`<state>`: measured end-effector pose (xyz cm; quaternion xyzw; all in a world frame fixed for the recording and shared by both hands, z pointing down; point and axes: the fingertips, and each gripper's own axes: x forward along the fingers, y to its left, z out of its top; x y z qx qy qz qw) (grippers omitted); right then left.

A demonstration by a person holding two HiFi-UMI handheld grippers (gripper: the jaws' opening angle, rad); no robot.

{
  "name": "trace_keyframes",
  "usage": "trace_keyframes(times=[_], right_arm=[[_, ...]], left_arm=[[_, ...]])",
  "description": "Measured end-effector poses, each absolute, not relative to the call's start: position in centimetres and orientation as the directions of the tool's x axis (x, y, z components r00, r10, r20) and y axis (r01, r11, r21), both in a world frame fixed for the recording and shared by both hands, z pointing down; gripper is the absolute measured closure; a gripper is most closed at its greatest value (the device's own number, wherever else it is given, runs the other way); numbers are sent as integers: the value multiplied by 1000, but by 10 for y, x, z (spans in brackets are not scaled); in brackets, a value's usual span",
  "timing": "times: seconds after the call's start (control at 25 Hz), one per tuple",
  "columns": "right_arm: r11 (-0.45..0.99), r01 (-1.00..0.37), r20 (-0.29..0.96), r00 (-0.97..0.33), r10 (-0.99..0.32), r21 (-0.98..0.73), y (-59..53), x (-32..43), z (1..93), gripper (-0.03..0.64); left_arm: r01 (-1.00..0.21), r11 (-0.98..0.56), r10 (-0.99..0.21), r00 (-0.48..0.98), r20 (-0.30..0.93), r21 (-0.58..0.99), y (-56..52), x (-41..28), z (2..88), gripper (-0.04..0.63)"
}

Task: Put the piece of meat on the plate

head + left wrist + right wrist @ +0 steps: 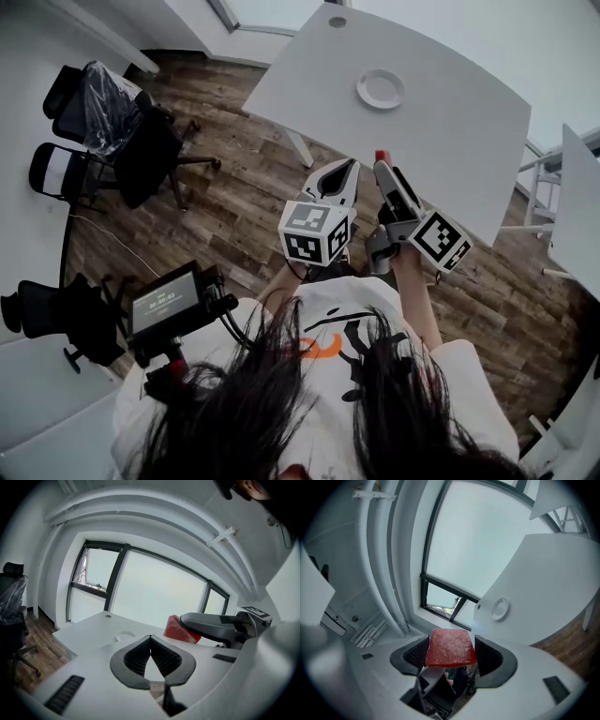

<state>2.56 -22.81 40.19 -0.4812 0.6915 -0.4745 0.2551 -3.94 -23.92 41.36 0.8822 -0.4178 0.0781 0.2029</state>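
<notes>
A flat red piece of meat (450, 647) is clamped between the jaws of my right gripper (450, 651). In the head view only its red edge (382, 157) shows at that gripper's tip (383, 165). The small white plate (381, 89) sits empty on the white table (459, 141), well ahead of both grippers, which hang over the wooden floor. My left gripper (343, 171) is beside the right one, shut with its tips touching and nothing in them. From the left gripper (150, 638) I see the plate (124, 635) and the meat (179, 629). The plate (500, 608) also shows from the right gripper.
Black office chairs (112, 131) stand at the left on the wooden floor (244, 216). A black device with a screen (169, 305) hangs at the person's chest. Another white tabletop (581, 216) and a metal frame (544, 178) are at the right. The table's leg (300, 145) reaches down near its front edge.
</notes>
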Motion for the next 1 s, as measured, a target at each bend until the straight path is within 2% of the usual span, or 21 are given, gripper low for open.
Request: trace_keyframes(times=[0.56, 0.76, 1.0], right_arm=[[17, -403, 175, -434, -884, -915, -318, 37, 435, 307], [62, -403, 140, -452, -881, -913, -329, 39, 424, 307], [39, -392, 162, -468, -869, -919, -369, 54, 433, 307]], left_arm=[[-794, -520, -712, 607, 352, 316, -328, -33, 440, 589], [-799, -513, -724, 599, 343, 313, -334, -31, 433, 589], [-796, -511, -719, 602, 347, 324, -369, -14, 436, 589]])
